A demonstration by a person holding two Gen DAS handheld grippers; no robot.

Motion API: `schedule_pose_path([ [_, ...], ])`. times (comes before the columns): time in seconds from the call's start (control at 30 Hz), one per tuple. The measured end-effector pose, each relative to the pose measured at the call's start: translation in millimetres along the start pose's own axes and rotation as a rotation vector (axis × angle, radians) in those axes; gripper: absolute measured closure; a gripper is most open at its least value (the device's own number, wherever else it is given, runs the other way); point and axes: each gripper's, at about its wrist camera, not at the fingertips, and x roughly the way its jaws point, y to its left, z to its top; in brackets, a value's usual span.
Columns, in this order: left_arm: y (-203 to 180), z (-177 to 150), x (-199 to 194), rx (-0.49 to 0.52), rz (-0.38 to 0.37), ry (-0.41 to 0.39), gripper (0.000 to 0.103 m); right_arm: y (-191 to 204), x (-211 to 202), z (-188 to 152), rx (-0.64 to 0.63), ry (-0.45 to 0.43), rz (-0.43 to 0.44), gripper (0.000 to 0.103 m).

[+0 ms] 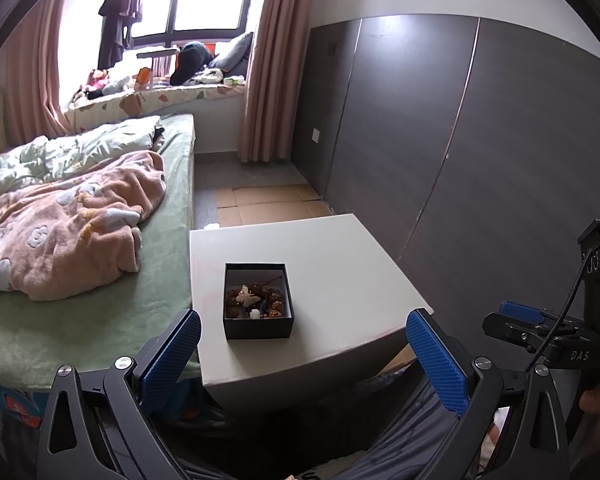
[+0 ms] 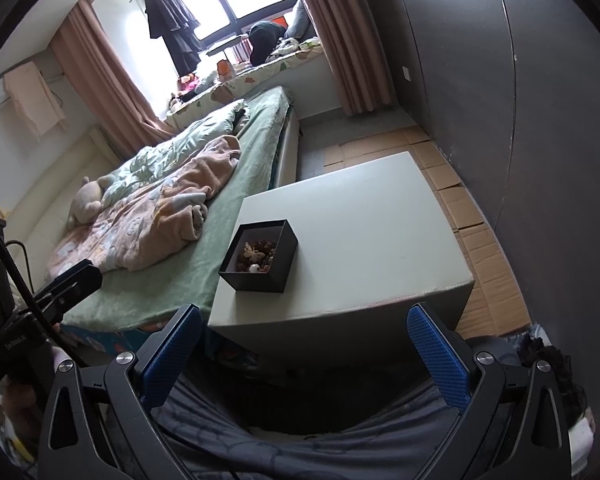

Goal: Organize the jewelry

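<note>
Both hand-held grippers hang wide open and empty, short of the counter's near edge: the left hand-held gripper (image 1: pixel 304 354) and the right hand-held gripper (image 2: pixel 305 350) each show their blue pads spread far apart with nothing between them.

Biggest in the room is the bed (image 1: pixel 100 264), rumpled with a pink blanket (image 1: pixel 68 216), lying along the counter's left side. Next comes the pale square counter (image 1: pixel 340 264), bare except for one thing. On it, toward the near left corner, sits a small black box (image 1: pixel 259 300), open-topped, upright, its walls roughly square with the counter's edges.

That box lies straight ahead of the left hand-held gripper, just beyond its fingers and a little left of centre between them. From the right wrist view the box (image 2: pixel 259 256) sits further off and to the left. I judge the left side the nearer and better lined up for a reach in from above.

Inside the box lies a heap of jewelry (image 1: pixel 256 300): reddish-brown beads, apparently one bracelet or strand, with a pale butterfly-shaped piece (image 1: pixel 247 297) on top and a small white bit (image 1: pixel 255 313) at the near edge. The pieces look tangled and small, so a single one would need a fine pinch.
</note>
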Motion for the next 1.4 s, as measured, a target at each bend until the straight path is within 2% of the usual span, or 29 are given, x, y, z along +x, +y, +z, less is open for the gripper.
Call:
schedule_pose_path([
  [1.2, -7, 4, -8, 0.011, 0.012, -0.009, 0.000, -1, -3, 0, -0.002, -0.001, -0.003, 0.000],
  [1.4, -12, 3, -8, 0.041, 0.023, -0.010, 0.000, -3, -3, 1, 0.002, 0.010, -0.004, 0.000],
])
